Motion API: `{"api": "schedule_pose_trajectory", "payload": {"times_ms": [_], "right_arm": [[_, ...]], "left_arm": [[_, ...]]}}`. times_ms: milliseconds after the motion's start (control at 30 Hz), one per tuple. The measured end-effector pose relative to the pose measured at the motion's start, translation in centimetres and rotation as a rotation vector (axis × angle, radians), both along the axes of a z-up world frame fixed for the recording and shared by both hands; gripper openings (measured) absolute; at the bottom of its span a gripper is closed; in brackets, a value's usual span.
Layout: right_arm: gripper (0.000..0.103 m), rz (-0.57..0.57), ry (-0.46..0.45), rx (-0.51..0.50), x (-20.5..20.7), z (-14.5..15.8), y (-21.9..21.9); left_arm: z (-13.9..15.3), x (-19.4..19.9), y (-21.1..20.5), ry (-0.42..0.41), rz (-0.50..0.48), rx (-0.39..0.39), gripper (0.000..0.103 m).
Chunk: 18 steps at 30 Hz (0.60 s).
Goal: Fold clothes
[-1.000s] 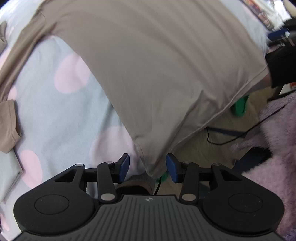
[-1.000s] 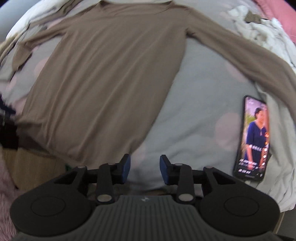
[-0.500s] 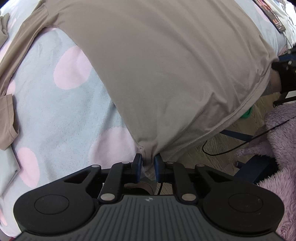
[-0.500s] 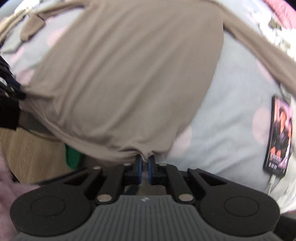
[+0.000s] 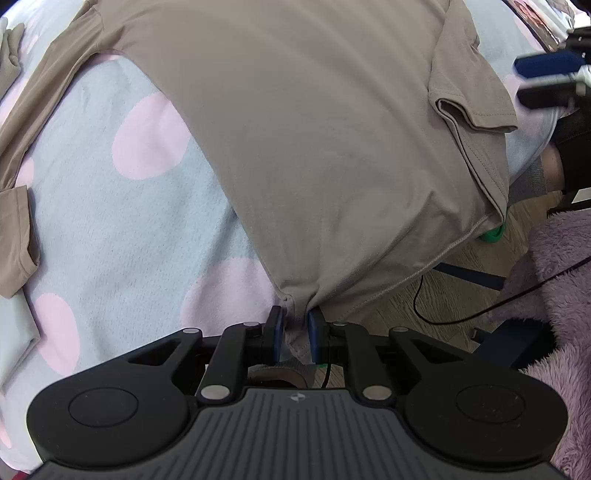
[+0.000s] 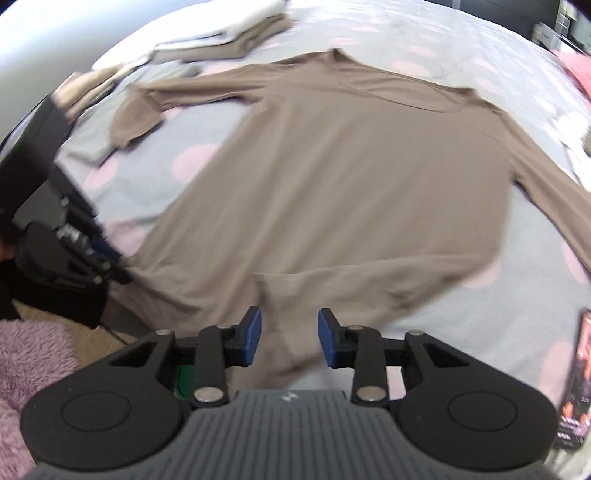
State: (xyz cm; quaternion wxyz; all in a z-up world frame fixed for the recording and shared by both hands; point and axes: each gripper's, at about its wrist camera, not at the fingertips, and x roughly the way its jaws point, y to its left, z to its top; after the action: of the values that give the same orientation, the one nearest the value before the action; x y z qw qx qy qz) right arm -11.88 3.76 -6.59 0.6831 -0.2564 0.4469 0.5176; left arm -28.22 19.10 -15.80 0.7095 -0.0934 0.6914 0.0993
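A brown long-sleeved shirt lies spread on the bed, its hem hanging over the bed's edge. My left gripper points straight down and is shut on the shirt's lower hem corner, with cloth bunched between the blue pads. In the right wrist view the left gripper shows at the left edge. The shirt's other hem corner is folded up onto the body. My right gripper hovers over that flap with its jaws opening; the pads stand clear of the cloth beneath them.
The bedsheet is pale blue with pink dots. A phone lies on it at the right. Folded clothes sit at the far side. Off the bed's edge are a wooden floor, a black cable and a purple fluffy fabric.
The left gripper closed on the hem corner and kept hold. The right gripper closed on the other corner, carried it up onto the shirt, then opened and let it go.
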Motion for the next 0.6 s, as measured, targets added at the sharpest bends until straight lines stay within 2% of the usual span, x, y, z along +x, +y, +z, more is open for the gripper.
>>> {"api": "schedule_pose_trajectory", "payload": {"times_ms": [100, 200, 400, 600], "right_arm": [[0.037, -0.069, -0.011, -0.014, 1.8, 0.5, -1.5], [0.035, -0.076, -0.032, -0.033, 2.3, 0.8, -3.1], [0.036, 0.041, -0.028, -0.045, 0.1, -0.4, -2.3], [0.037, 0.104, -0.074, -0.080, -1.8, -2.1, -1.0]], "left_arm": [[0.1, 0.0, 0.1, -0.004, 0.001, 0.001, 0.012], [0.1, 0.1, 0.1, -0.005, -0.001, 0.002, 0.012], [0.0, 0.5, 0.5, -0.003, -0.003, 0.001, 0.012], [-0.1, 1.2, -0.2, 0.002, -0.005, -0.004, 0.015]]}}
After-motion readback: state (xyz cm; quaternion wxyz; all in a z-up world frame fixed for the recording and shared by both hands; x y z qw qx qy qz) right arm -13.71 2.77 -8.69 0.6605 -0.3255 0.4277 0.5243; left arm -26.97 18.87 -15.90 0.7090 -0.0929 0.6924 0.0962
